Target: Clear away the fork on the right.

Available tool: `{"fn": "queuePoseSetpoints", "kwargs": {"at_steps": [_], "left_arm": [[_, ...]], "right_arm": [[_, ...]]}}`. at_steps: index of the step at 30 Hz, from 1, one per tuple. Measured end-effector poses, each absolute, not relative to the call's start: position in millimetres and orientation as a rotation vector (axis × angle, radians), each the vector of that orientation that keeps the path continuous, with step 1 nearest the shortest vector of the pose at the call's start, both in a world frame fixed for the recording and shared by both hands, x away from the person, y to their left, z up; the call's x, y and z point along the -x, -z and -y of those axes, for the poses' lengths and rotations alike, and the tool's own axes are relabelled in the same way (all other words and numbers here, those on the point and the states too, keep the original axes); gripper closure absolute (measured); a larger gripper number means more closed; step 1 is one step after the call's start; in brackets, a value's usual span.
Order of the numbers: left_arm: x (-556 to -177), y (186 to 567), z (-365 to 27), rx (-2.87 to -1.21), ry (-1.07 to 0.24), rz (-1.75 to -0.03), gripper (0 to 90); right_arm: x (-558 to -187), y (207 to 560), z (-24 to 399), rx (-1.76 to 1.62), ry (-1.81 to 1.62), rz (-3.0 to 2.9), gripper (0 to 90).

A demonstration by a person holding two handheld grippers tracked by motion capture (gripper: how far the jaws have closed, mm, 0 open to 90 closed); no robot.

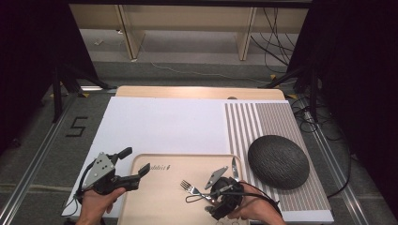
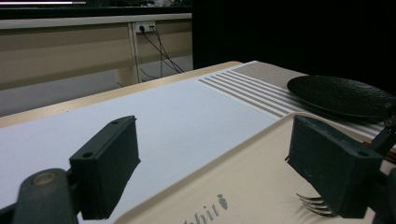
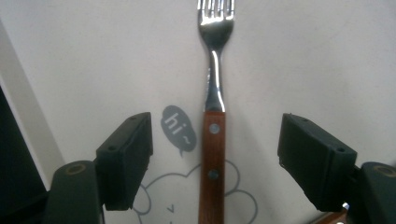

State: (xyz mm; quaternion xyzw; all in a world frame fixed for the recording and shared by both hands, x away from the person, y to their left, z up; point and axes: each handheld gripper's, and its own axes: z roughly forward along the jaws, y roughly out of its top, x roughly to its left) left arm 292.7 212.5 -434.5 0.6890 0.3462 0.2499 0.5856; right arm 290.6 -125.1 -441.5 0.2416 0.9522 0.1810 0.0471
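A fork [image 1: 190,188] with a steel head and a red-brown wooden handle lies flat on a beige tray [image 1: 159,201]. In the right gripper view the fork [image 3: 215,88] points away, its handle running down between the jaws. My right gripper [image 1: 210,193] [image 3: 215,158] is open, and both pads stand well clear of the handle on either side. My left gripper [image 1: 135,161] [image 2: 215,154] hovers open over the tray's left rim with nothing between its jaws. The fork tines [image 2: 313,205] peek out past its right jaw.
A black textured dome-shaped dish [image 1: 278,161] [image 2: 341,95] rests on a striped mat [image 1: 263,122] right of the tray. A slim metal utensil [image 1: 233,166] lies by the tray's right rim. A white sheet [image 1: 159,126] covers the table beyond the tray.
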Motion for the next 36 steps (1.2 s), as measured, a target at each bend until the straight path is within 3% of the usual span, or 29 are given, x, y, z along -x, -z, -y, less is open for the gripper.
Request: {"fn": "queuePoseSetpoints", "kwargs": {"at_steps": [1,12,16,20,27,36], "left_arm": [[-293,434,-212,-1.607,-0.583,-0.805,15.7],[-293,434,-212,-1.606,-0.583,-0.806,15.7],[-293,434,-213,-1.608,-0.584,-0.806,15.8],[-293,434,-213,-1.606,-0.585,-0.805,15.8],[-293,434,-213,-1.606,-0.584,-0.806,15.8],[-293,434,-213,-1.607,-0.584,-0.806,15.8]], "right_arm": [[-289,442,123,-0.734,-0.542,-2.918,21.3],[-278,443,106,-0.668,-0.538,-2.965,21.3],[-276,447,102,-0.644,-0.534,-2.975,30.4],[-278,448,100,-0.639,-0.511,-2.946,49.4],[-279,450,98,-0.599,-0.490,-2.950,70.1],[-280,454,95,-0.564,-0.406,-2.974,85.5]]}}
